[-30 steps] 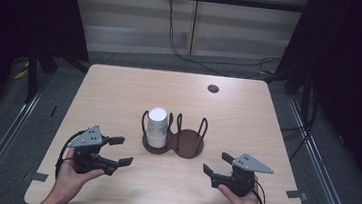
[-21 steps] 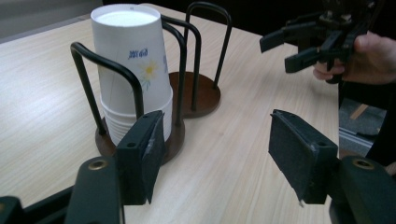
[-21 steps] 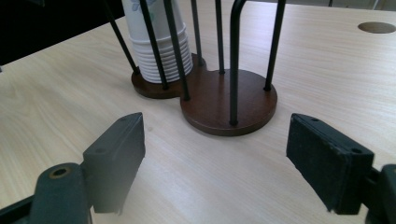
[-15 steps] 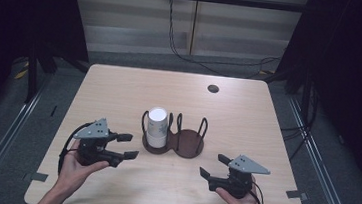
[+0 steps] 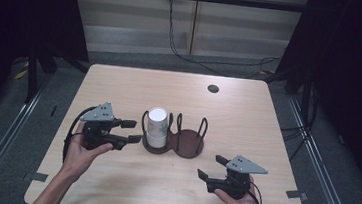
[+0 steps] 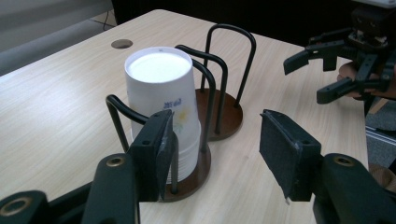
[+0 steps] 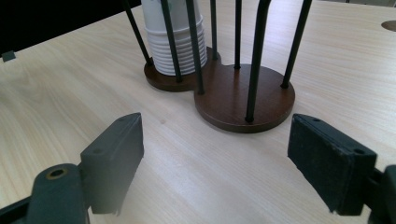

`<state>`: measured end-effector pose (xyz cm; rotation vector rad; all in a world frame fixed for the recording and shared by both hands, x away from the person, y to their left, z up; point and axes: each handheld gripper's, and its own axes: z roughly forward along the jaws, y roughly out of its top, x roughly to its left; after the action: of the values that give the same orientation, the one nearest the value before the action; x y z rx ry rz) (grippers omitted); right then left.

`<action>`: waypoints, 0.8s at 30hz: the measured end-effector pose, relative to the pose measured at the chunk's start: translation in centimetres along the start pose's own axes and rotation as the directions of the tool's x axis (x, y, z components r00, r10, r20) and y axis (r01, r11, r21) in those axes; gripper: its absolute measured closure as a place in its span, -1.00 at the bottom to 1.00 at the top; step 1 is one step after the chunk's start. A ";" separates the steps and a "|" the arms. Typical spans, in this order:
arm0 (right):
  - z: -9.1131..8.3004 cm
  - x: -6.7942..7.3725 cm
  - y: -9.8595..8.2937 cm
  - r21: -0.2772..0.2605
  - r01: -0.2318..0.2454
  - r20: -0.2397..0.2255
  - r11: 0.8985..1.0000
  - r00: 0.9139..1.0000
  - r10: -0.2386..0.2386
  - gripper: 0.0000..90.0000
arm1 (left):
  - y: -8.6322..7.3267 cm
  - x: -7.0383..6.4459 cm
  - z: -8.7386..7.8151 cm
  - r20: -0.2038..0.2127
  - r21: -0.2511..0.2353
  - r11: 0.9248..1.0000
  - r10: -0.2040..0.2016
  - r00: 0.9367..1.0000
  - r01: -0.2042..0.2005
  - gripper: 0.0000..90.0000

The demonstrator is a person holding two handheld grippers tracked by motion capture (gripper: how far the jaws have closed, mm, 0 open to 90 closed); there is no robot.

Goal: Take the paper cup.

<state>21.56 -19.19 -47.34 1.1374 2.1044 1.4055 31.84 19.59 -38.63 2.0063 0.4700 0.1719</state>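
A stack of white paper cups (image 5: 157,127) (image 6: 164,112) (image 7: 173,37) stands upside down in the left ring of a dark wooden double cup holder (image 5: 174,136) (image 6: 223,105) (image 7: 243,100) with black wire loops. The holder's right ring is bare. My left gripper (image 5: 133,131) (image 6: 215,151) is open just left of the cups, its jaws pointing at them with nothing between. My right gripper (image 5: 210,167) (image 7: 215,161) is open near the front right of the table, aimed at the holder; it also appears far off in the left gripper view (image 6: 322,70).
The light wooden table (image 5: 247,118) has a round cable hole (image 5: 213,89) at its back right. Dark floor, rails and cables surround the table. A person's hands (image 5: 81,150) hold both grippers from the near edge.
My left gripper has moved right and forward, closer to the cups. My right gripper has pulled back a little toward the near edge. Both stay open.
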 end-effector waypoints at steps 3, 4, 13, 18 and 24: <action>0.1 0.0 0.0 0.004 0.003 -0.007 1.000 1.000 -0.003 -0.60 | 0.4 0.3 0.1 0.001 0.014 1.000 -0.015 1.000 0.015 -0.02; 0.1 0.1 0.0 0.006 0.006 -0.010 1.000 1.000 -0.006 -0.60 | 0.8 0.6 0.2 -0.002 0.017 1.000 -0.021 1.000 0.021 -0.03; 0.1 0.1 -0.1 0.011 0.001 -0.013 1.000 1.000 -0.001 -0.60 | 2.0 2.2 0.6 0.020 0.052 0.996 -0.079 0.997 0.078 -0.32; 0.1 0.1 -0.1 0.012 0.002 -0.015 1.000 1.000 -0.002 -0.60 | 3.9 2.2 1.4 0.020 0.115 0.993 -0.037 0.999 0.035 -0.37; 0.1 0.2 -0.1 0.012 0.006 -0.020 1.000 1.000 -0.006 -0.60 | 4.9 2.2 2.2 0.006 0.162 0.987 -0.008 1.000 0.007 -0.42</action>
<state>21.51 -18.97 -47.44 1.1253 2.1312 1.4087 35.77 16.69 -35.51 2.1628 0.5013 0.1257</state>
